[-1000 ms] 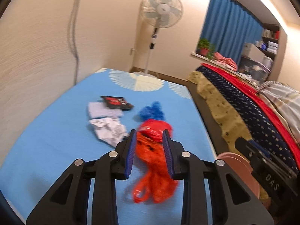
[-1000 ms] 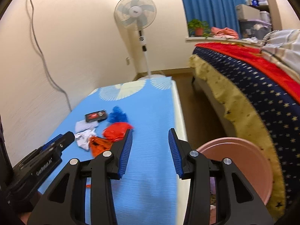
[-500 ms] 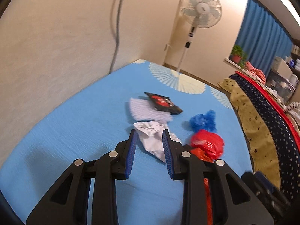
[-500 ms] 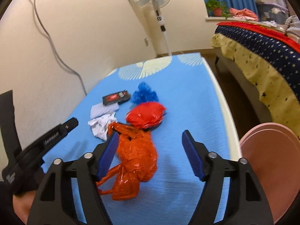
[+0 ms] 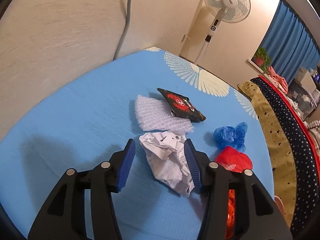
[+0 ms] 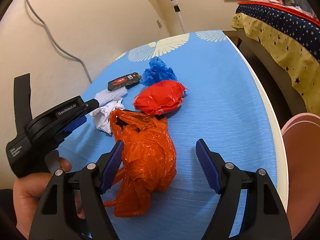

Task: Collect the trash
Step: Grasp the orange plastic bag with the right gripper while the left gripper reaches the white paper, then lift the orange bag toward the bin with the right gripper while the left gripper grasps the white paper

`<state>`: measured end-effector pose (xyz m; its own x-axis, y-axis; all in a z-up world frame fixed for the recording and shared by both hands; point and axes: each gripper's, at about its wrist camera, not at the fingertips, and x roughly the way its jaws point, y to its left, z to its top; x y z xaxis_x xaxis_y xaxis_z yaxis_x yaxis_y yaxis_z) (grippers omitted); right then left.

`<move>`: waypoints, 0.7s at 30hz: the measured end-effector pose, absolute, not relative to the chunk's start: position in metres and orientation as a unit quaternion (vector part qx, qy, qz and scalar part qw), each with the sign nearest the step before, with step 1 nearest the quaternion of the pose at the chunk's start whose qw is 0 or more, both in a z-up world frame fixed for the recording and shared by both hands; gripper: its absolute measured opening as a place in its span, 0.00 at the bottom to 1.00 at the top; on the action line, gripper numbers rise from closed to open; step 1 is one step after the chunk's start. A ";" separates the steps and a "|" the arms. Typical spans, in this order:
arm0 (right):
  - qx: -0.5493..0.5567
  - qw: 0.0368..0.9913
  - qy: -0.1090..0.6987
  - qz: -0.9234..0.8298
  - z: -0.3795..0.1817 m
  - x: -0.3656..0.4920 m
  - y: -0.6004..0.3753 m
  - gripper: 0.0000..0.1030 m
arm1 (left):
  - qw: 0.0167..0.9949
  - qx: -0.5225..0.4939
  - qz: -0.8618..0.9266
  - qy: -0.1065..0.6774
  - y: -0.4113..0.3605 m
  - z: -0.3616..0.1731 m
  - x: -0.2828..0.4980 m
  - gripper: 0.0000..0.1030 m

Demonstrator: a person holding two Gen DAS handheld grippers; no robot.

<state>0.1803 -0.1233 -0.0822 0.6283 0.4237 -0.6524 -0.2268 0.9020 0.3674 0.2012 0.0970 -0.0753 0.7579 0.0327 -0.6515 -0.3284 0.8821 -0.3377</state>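
Note:
Trash lies on a table under a blue cloth. In the left wrist view my left gripper straddles a crumpled white paper; its jaws are opening and the left pad stands clear of the paper. In the right wrist view my right gripper stands wide open around an orange plastic bag, which sits nearer the left pad. Beyond lie a red plastic bundle, a blue plastic wad, a black and red wrapper and bubble wrap.
A pink bin stands off the table's right edge. A bed with a starred cover runs along the right, a standing fan at the far end, the wall on the left. A hand holds the left gripper.
The left gripper swung left from the red and orange bags to the white paper, sank and widened. The right gripper dropped toward the orange bag, its jaws spread wide.

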 end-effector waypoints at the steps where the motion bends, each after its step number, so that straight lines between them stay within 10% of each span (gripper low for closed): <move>1: 0.128 0.893 0.392 0.183 -0.082 0.180 -0.124 0.69 | 0.910 -0.223 0.096 0.336 0.097 -0.076 0.203 0.49; 10: 0.109 0.891 0.392 0.203 -0.081 0.177 -0.115 0.44 | 0.896 -0.222 0.088 0.374 0.093 -0.088 0.214 0.48; 21: 0.105 0.898 0.376 0.200 -0.065 0.165 -0.118 0.34 | 0.896 -0.210 0.093 0.381 0.094 -0.086 0.207 0.22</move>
